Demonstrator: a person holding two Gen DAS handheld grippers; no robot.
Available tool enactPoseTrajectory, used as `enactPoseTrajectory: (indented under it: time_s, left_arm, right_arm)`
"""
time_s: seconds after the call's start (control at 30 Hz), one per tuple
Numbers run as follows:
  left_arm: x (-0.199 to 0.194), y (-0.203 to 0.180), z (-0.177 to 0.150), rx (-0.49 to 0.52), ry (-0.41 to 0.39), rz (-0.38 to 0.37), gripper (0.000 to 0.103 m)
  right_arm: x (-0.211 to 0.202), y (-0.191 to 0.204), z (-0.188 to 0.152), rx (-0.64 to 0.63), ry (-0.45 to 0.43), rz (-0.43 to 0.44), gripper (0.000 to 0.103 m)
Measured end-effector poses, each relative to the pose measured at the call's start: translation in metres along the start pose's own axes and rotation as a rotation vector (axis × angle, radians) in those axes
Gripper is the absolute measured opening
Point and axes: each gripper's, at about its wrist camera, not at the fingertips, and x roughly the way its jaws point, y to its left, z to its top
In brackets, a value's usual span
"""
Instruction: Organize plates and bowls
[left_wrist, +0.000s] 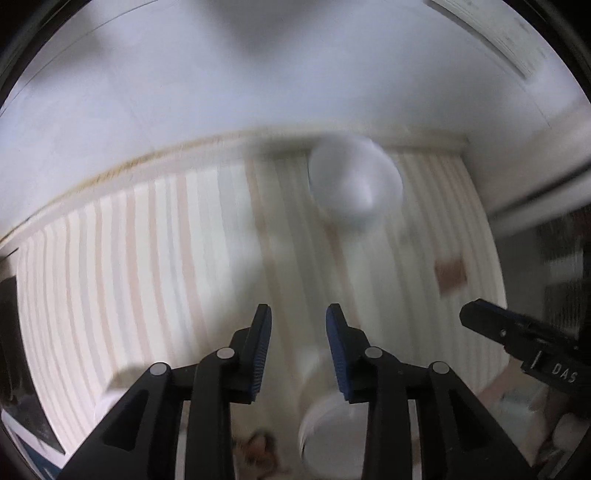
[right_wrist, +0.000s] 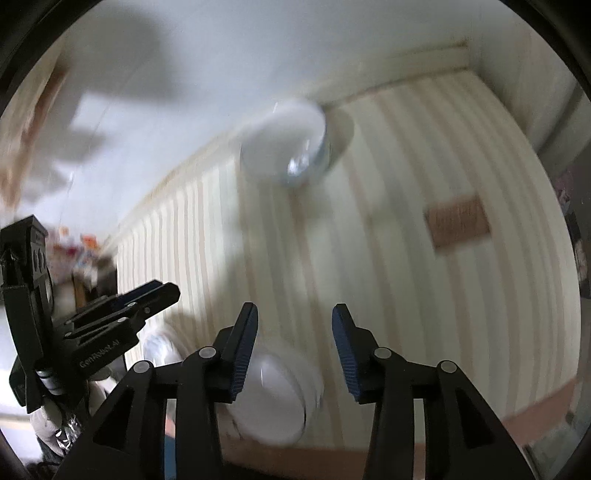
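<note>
Bowls number 2 in the right wrist view, both white and blurred: 1 far bowl (right_wrist: 284, 144) lies well ahead of the right gripper (right_wrist: 294, 350), close to the far edge of the striped cloth (right_wrist: 424, 295), and 1 near bowl (right_wrist: 275, 400) sits just below and slightly left of that gripper's fingertips, apart from both pads. A 3rd pale, glassy shape (right_wrist: 160, 349) shows left of the near bowl, but the blur is too heavy to say what it is.

From the left wrist view the same far bowl (left_wrist: 354, 184) lies ahead and a little right of the left gripper (left_wrist: 298, 354), and the near bowl (left_wrist: 332, 432) shows under its right finger. A pale rounded thing (left_wrist: 118, 387) lies beside its left finger, probably another dish. 1 brown rectangular patch (left_wrist: 448, 275) sits on the cloth off to the right (also seen from the right wrist).

Both grippers point steeply down at the cloth. The left gripper's jaws stand a narrow gap apart with nothing between them. The right gripper's jaws are parted somewhat wider, likewise holding nothing. Each gripper appears in the other's view: the right one at the left view's right edge, the left one at the right view's left edge, with a gloved hand (right_wrist: 48, 421) behind it.
</note>
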Motion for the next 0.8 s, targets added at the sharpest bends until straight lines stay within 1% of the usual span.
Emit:
enactPoseTrajectory:
  time_s: [0.03,0.1,0.13,0.23,0.33,0.47,0.5,0.53,0.57,0.6,0.7,0.8]
  left_arm:
    - [0.009,0.0,0.017,-0.008,0.0,0.001,0.028]
    - [0.025,0.0,0.039,-0.013,0.009,0.002,0.028]
    - [0.035,-0.001,0.05,-0.013,0.021,0.0,0.028]
    - [0.066,-0.005,0.076,-0.006,0.056,0.005,0.028]
    - [0.091,-0.013,0.089,0.007,0.088,0.011,0.028]
    - [0.119,-0.021,0.102,0.034,0.122,0.012,0.028]
    - [0.122,-0.021,0.103,0.036,0.125,0.015,0.026]
    - [0.126,-0.022,0.103,0.037,0.125,0.014,0.02]
    - [0.128,-0.024,0.103,0.045,0.125,0.014,0.018]
    - [0.129,-0.025,0.102,0.053,0.124,0.02,0.017]
    - [0.128,-0.028,0.098,0.065,0.111,0.032,0.017]
    - [0.121,-0.029,0.093,0.063,0.102,0.025,0.017]
  right_arm:
    - [0.003,-0.001,0.011,0.007,-0.011,0.003,0.045]
    - [0.012,-0.006,0.042,0.022,-0.03,0.003,0.045]
    - [0.02,-0.01,0.06,0.031,-0.038,0.001,0.045]
    - [0.046,-0.014,0.098,0.05,-0.036,-0.001,0.045]
    - [0.073,-0.018,0.125,0.056,-0.02,-0.028,0.045]
    - [0.103,-0.022,0.146,0.053,0.009,-0.056,0.044]
    - [0.108,-0.023,0.149,0.051,0.014,-0.063,0.04]
    - [0.114,-0.024,0.153,0.049,0.023,-0.07,0.034]
    - [0.119,-0.025,0.153,0.047,0.029,-0.074,0.021]
    - [0.123,-0.025,0.152,0.047,0.043,-0.077,0.013]
    - [0.128,-0.025,0.155,0.052,0.045,-0.079,0.012]
    - [0.128,-0.024,0.155,0.044,0.037,-0.088,0.011]
